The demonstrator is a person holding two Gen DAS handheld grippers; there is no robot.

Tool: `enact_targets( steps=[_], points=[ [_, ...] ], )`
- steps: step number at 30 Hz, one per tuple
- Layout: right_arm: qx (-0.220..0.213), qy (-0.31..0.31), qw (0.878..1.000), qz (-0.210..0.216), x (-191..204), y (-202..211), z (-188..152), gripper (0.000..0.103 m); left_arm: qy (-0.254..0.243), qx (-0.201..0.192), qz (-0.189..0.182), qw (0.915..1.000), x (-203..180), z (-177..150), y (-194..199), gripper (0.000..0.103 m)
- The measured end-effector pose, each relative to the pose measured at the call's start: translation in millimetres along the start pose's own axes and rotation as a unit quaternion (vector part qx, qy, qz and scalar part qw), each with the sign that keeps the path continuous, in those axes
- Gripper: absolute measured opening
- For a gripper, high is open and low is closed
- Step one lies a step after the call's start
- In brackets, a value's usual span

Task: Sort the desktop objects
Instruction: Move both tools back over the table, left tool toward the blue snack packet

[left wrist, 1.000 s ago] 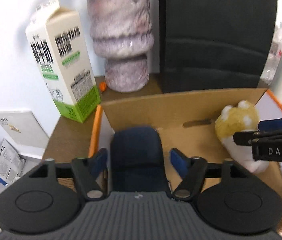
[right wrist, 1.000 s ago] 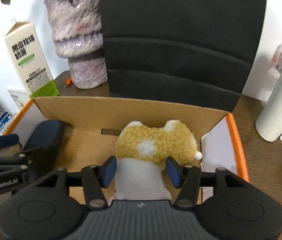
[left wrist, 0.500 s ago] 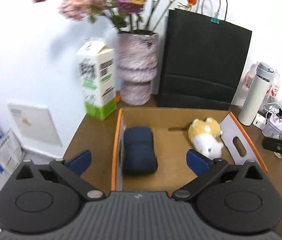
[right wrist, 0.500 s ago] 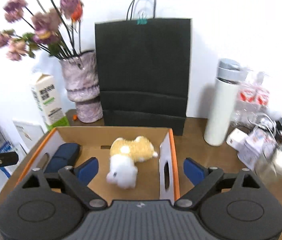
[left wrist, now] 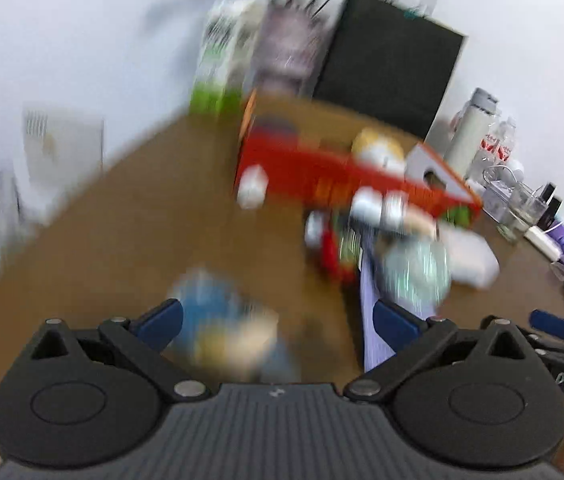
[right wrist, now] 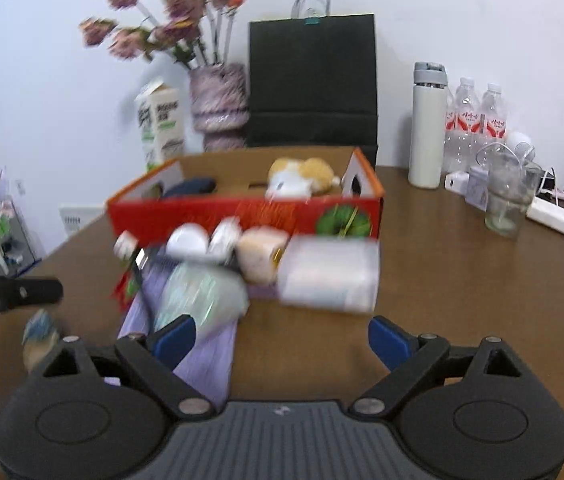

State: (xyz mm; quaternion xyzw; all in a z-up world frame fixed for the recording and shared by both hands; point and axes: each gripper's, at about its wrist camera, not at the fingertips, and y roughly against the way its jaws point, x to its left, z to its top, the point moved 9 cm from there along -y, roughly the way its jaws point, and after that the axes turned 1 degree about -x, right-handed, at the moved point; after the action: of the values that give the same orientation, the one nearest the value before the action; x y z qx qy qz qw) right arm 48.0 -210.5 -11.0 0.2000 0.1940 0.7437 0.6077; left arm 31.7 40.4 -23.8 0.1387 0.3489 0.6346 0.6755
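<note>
Above the desk (right wrist: 442, 264), both tools (left wrist: 278, 320) (right wrist: 282, 334) tilt downward, released (nothing gripped).

Counts of things around the cardboard box (right wrist: 242, 212)

Inside the box, one plush toy (right wrist: 302, 178) and one dark blue case (right wrist: 192, 187) are counted. Behind it, one black paper bag (right wrist: 313, 80), one vase (right wrist: 220, 106) and one milk carton (right wrist: 162, 122) are seen. To its right, one white flask (right wrist: 428, 124), two water bottles (right wrist: 478, 118) and one glass jar (right wrist: 508, 196) are counted.
</note>
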Motion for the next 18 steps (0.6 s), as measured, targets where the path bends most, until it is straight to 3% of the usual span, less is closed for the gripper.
enact_targets(
  steps=[1,2,4,6,8,11,15,18],
  points=[
    [0.000,0.006,1.000,0.001,5.8,6.5,-9.5,0.093,0.023,0.012,-0.001,0.9997,7.9,-15.9,3.8,0.103],
    [-0.003,0.010,1.000,0.003,11.5,13.4,-18.2,0.093,0.021,-0.008,0.000,0.9998,9.6,-23.1,13.5,0.103],
    [-0.016,0.002,1.000,0.005,18.1,27.4,-33.3,0.094,-0.001,-0.011,0.011,0.9999,6.0,-35.7,31.8,0.103],
    [-0.025,-0.013,1.000,0.009,23.5,40.7,-50.3,0.094,-0.018,-0.023,-0.014,0.9995,-3.6,-40.8,49.6,0.103],
    [-0.036,-0.028,0.999,0.016,27.6,54.6,-59.8,0.094,-0.039,-0.042,-0.017,0.9982,-12.2,-41.9,63.9,0.103],
    [-0.059,-0.026,0.998,0.014,31.0,72.2,-58.5,0.099,-0.064,-0.090,-0.005,0.9939,-19.5,-38.5,74.9,0.103],
    [-0.082,-0.014,0.996,0.007,33.8,86.5,-51.6,0.103,-0.086,-0.094,-0.020,0.9916,-27.3,-44.8,76.1,0.103],
    [-0.084,-0.007,0.996,0.003,34.3,86.3,-52.1,0.103,-0.102,-0.112,-0.011,0.9884,-26.0,-48.8,78.4,0.103]
  ],
)
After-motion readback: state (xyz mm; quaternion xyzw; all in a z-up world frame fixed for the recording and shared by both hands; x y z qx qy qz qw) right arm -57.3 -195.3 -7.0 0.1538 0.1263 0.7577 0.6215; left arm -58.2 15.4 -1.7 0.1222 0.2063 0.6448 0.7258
